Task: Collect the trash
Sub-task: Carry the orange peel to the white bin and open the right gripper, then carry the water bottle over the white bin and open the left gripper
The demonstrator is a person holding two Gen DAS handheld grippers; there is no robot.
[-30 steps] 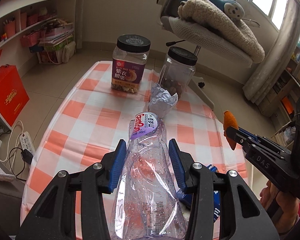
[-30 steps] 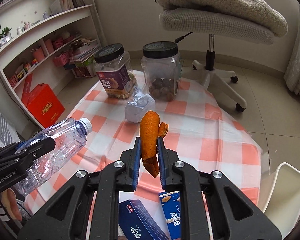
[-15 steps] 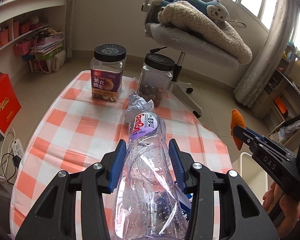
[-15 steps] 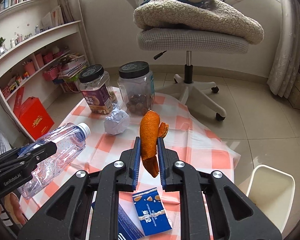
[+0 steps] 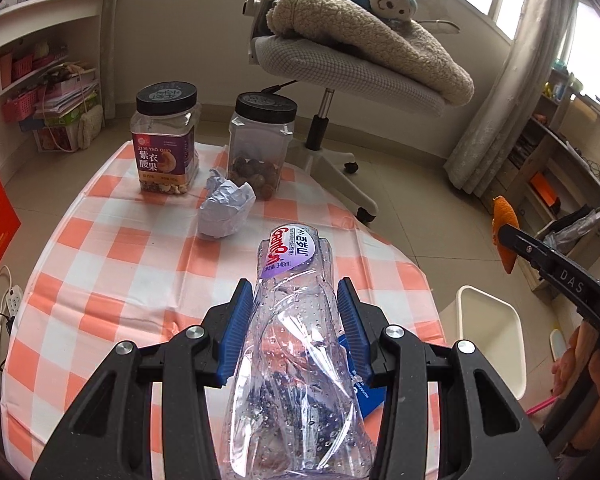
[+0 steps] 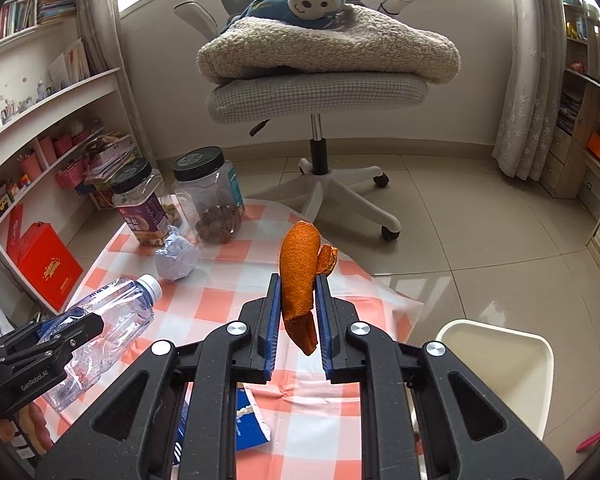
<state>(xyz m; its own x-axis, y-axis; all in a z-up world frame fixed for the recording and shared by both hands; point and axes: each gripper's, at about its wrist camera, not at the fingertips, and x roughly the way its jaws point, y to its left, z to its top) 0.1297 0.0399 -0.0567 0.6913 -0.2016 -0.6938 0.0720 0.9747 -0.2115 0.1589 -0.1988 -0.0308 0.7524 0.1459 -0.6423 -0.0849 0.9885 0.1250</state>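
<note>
My left gripper (image 5: pixel 296 300) is shut on a crumpled clear plastic bottle (image 5: pixel 296 344) with a purple label, held above the checked table (image 5: pixel 112 280). From the right wrist the same bottle (image 6: pixel 112 320) shows at lower left, cap pointing toward the table's middle. My right gripper (image 6: pixel 298 300) is shut on a strip of orange peel (image 6: pixel 298 272), carried over the table's right side. In the left wrist view the peel (image 5: pixel 505 236) hangs at the far right. A crumpled paper ball (image 5: pixel 226 212) lies on the cloth near the jars. A white bin (image 6: pixel 496 364) stands on the floor right of the table.
Two black-lidded snack jars (image 5: pixel 165 140) (image 5: pixel 262 148) stand at the table's far side. Blue packets (image 6: pixel 248 420) lie at the near edge. An office chair (image 6: pixel 320 92) with a blanket and plush monkey stands beyond. Shelves (image 6: pixel 52 148) and a red box (image 6: pixel 48 268) line the left.
Both grippers have swung to the right with their loads. The white bin has come into view right of the table, and the jars and paper ball have shifted left in both views.
</note>
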